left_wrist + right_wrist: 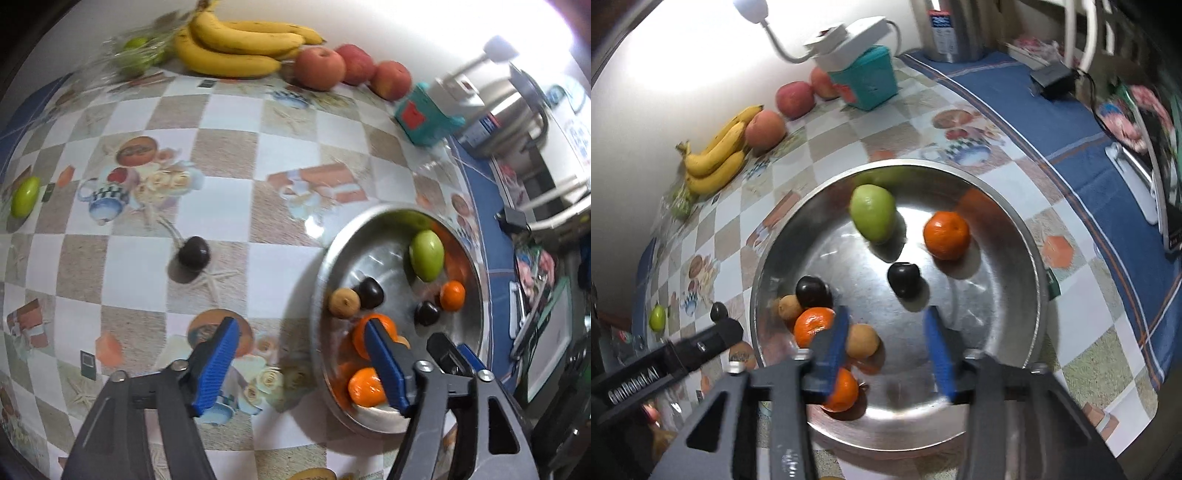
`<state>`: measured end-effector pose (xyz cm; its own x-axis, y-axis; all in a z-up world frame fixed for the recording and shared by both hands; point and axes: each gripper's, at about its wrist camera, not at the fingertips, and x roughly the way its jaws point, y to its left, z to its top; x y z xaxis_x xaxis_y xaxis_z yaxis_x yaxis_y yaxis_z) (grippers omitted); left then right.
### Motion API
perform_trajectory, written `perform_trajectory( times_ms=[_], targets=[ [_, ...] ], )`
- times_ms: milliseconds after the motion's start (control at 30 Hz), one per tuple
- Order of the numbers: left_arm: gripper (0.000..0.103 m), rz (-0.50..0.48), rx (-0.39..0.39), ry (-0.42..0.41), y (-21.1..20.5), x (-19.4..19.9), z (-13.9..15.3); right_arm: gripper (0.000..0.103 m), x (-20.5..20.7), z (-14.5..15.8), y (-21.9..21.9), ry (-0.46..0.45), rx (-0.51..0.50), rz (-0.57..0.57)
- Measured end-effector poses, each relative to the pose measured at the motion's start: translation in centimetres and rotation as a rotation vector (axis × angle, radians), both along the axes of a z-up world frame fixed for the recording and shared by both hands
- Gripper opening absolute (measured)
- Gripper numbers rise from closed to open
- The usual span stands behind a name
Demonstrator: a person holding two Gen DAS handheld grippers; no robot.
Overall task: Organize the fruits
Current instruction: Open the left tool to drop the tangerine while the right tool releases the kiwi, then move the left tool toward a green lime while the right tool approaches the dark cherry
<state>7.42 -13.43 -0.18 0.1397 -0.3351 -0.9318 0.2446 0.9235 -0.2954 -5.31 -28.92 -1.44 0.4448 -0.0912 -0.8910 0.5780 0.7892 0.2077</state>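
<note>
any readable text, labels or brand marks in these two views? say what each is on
"GoRoboAI", roughly; white letters, upside down and blurred, on the arm of the left gripper in the right wrist view.
Blue and red label on the steel container at the back: too small to read.
Red patch on the teal box: no legible text.
Printed papers by the blue cloth in the left wrist view: too blurred to read.
Nothing else is readable.

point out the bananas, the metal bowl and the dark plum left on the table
bananas (236, 46), left wrist view, middle of the bunch
metal bowl (1030, 258), right wrist view, bare right wall
dark plum on the table (194, 253), left wrist view, centre of the fruit
</note>
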Motion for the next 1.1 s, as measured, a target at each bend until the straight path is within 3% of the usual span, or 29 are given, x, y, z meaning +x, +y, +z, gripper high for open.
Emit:
perform_trajectory(
  times_ms=[133,533,1100],
  targets=[
    [0.100,0.052,0.038,-0.002,0.9,0.5,-0.5,0.075,0.6,-0.2,0.8,0.014,-0.024,0.039],
    [0.103,0.100,0.101,0.010,2.1,1.1,-1.8,0.081,1.0,-0.6,1.2,0.038,-0.051,0.056],
    [0.103,0.094,0.207,-0.031,2.1,1.1,-2.6,0.082,0.8,-0.4,1.0,0.025,-0.060,0.038]
  ],
)
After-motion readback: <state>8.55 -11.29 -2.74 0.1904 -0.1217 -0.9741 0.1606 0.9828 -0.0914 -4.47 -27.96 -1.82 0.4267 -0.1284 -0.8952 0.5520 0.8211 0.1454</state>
